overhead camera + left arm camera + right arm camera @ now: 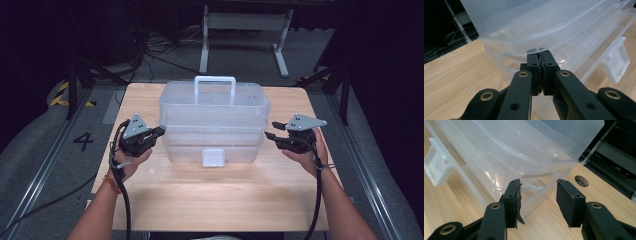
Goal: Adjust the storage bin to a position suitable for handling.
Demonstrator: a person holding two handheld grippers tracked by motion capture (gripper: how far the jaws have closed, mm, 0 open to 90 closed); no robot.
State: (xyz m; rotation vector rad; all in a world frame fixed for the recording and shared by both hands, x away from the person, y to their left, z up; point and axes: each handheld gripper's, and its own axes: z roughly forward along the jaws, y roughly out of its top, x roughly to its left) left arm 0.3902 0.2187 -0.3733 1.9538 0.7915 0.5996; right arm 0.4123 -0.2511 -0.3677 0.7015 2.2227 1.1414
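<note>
Translucent plastic storage box (214, 122) with stacked tiers, a white carry handle (215, 88) standing up on top and a white latch (213, 157) on its near face sits at the middle of the pale wooden table (210, 200), between my two grippers. I judge it light and fairly stiff, though the thin walls will probably flex, and the smooth plastic looks slippery, so I would take it by the projecting rims at its two ends, where the tiers overhang, rather than by the flat sides. Through the walls I make out moulded dividers in the upper tiers; I can see no contents in them, though the plastic blurs things.

My left gripper (159, 131) is at the box's left end, and in the left gripper view (540, 53) its jaws are pressed together, tips right under the overhanging rim of an upper tier; whether they pinch a thin edge I cannot tell. My right gripper (270, 132) is just beside the box's right end. In the right gripper view (537, 187) its jaws stand partly open, with nothing held; a tier's corner lies just ahead of them.
</note>
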